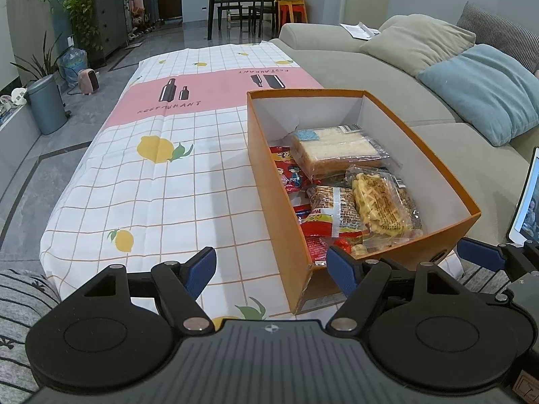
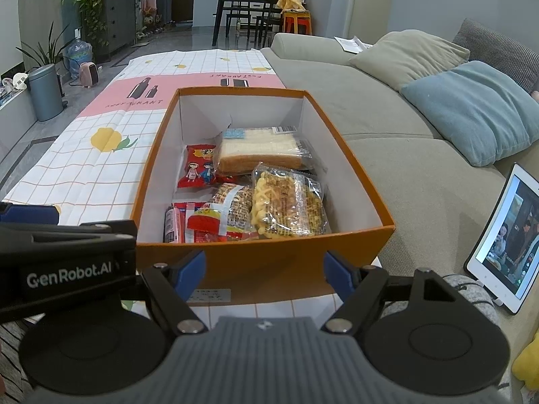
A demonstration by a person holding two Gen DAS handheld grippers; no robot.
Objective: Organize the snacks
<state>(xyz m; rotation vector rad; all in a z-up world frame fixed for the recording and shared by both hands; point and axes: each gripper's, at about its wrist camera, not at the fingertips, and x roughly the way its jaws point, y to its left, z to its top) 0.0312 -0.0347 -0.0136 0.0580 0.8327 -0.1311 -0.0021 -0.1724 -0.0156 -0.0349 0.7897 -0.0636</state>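
Both claws, left (image 1: 271,269) and right (image 2: 264,269), hang open and empty just short of the box (image 2: 256,266). Snacks (image 2: 286,205) already lie inside; sorting looks finished. Next: likely just draw back.

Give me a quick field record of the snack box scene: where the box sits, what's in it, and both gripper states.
container: orange box, lid off, white inside
location: on checked tablecloth, beside grey sofa
contents: wrapped bread, red cartoon packet, clear yellow snack bag, other wrapped snacks
left hand-held gripper: open, empty, near the box's corner
right hand-held gripper: open, empty, facing the box's near wall
other: lit tablet on sofa
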